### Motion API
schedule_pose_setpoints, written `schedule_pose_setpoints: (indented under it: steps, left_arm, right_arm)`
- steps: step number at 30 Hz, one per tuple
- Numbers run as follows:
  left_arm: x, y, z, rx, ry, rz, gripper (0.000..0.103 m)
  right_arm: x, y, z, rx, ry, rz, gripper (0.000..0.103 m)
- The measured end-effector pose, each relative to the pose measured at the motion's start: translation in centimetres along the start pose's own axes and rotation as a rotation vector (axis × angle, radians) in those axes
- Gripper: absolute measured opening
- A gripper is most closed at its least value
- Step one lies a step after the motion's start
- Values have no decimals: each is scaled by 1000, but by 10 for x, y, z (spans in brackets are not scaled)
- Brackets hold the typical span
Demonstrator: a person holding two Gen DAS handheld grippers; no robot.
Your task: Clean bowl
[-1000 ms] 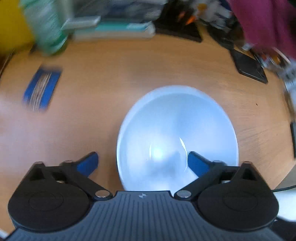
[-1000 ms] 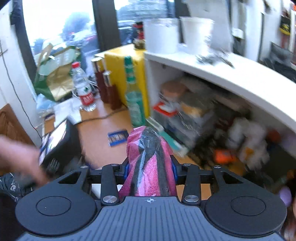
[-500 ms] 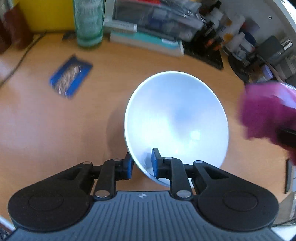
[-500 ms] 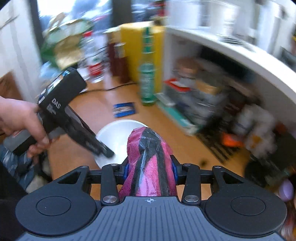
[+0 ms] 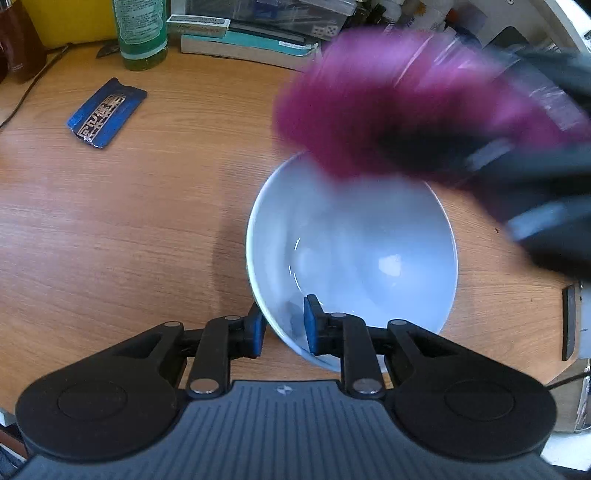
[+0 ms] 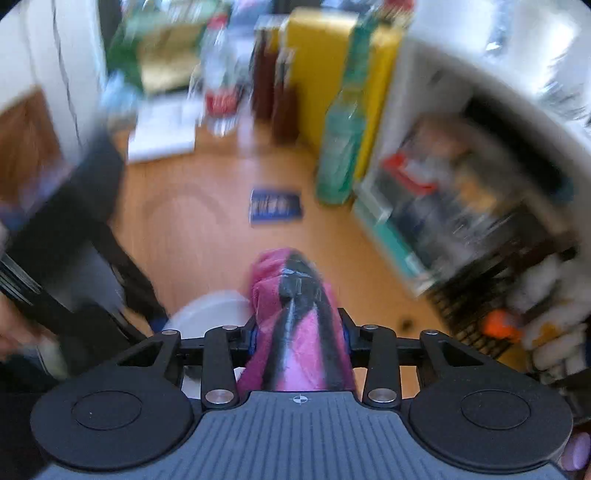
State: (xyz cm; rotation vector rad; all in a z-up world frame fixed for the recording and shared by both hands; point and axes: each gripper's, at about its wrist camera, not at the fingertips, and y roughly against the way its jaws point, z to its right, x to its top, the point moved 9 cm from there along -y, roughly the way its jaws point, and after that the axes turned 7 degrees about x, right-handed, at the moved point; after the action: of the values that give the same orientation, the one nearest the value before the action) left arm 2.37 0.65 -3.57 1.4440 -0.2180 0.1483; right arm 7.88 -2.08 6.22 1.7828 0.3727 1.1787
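Far left of the wooden tabletop (image 5: 110,229): a blue foil packet with gold lettering (image 5: 105,112) lay flat, and beyond it a green-tinted clear bottle (image 5: 140,33) stood upright at the far edge, beside a stack of flat boxes (image 5: 240,37).

Centre, near side: the left gripper (image 5: 282,328) had its jaws clamped on the near rim of the pale blue-white glazed bowl (image 5: 351,251), one blue pad (image 5: 256,332) outside the wall and the other inside. The bowl appeared tilted, its left edge raised over a shadow on the wood, though the fisheye view made that hard to confirm. Interior looked glossy with one bright reflection.

Right, far side: a magenta cloth (image 5: 388,107), heavily motion-blurred, covered the bowl's far rim; whether it touched the glaze could not be resolved. The black body of the second tool was a smear behind it.

Right wrist view: the right gripper (image 6: 297,332) had its jaws closed onto the magenta cloth, which bulged forward between the fingers with a dark stripe down its middle. The bowl's white rim showed just left of the cloth.
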Motion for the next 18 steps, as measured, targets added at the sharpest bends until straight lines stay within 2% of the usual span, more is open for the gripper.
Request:
schedule_pose_setpoints:
  steps: [1, 3, 6, 9, 11, 14, 17, 18]
  left_arm:
    - [0, 0, 0, 0, -3, 0, 22]
    - [0, -1, 0, 0, -4, 0, 22]
    - [0, -1, 1, 0, -7, -1, 23]
    - [1, -2, -3, 12, 6, 8, 18]
    - [4, -3, -9, 2, 22, -4, 20]
    - [2, -2, -7, 4, 0, -6, 22]
    - [1, -3, -5, 4, -12, -10, 24]
    - [1, -4, -4, 1, -15, -11, 24]
  right_arm:
    - [-4, 5, -4, 28, -11, -16, 39]
    - [-23, -6, -14, 70, 9, -102, 39]
    - [-52, -43, -21, 134, 7, -231, 39]
    - [-59, -73, -14, 133, -2, -269, 40]
    - [-46, -78, -6, 94, 23, -214, 37]
    - [-21, -49, 0, 85, -50, -86, 39]
    - [-11, -15, 3, 51, -48, -41, 39]
    - [-13, -10, 3, 54, -45, -52, 39]
